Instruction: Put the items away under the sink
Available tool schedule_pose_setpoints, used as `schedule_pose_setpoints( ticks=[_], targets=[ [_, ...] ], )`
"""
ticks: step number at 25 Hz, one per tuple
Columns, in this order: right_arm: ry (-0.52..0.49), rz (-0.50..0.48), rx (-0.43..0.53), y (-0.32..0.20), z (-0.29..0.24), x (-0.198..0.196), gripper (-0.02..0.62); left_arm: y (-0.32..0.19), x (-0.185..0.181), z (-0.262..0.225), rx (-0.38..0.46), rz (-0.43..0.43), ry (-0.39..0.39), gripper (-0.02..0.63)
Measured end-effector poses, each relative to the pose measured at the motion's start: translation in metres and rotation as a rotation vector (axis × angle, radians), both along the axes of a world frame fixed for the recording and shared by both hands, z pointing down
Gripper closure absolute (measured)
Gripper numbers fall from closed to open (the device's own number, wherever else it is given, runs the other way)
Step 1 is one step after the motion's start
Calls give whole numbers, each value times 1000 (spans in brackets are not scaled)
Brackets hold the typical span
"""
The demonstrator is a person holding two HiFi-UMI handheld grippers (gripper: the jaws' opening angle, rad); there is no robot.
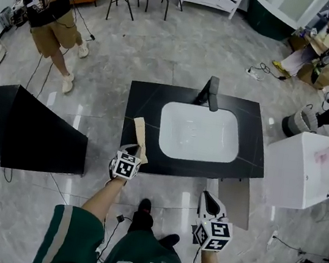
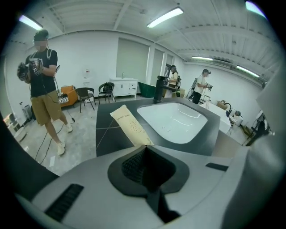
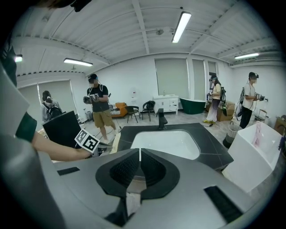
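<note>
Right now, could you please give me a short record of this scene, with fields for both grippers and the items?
left gripper: jaws shut on the near end of the beige packet
right gripper: jaws together, nothing between them
beige packet: over the black counter, left of the sink basin
faucet: black, behind the sink basin
</note>
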State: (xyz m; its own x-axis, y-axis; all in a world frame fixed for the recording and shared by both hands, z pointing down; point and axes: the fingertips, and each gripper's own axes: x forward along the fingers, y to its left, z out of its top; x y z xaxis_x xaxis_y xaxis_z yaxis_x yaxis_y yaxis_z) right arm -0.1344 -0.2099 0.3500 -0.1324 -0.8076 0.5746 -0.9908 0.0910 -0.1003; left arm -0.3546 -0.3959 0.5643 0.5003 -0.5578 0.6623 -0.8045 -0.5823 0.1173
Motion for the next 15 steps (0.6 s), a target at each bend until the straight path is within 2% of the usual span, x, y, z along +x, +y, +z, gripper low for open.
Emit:
schedule_pose_setpoints(
  ticks=[3, 7, 15],
  targets=[
    [-3, 3, 9, 6, -2, 3, 552, 7, 18, -14, 22, 25, 20, 595],
    [-9, 3, 25, 23, -7, 10, 552, 31, 37, -36, 34, 72, 9, 595],
    [-49, 14, 70, 88, -16, 54, 552, 119, 110, -67, 61, 151, 31, 595]
  ],
)
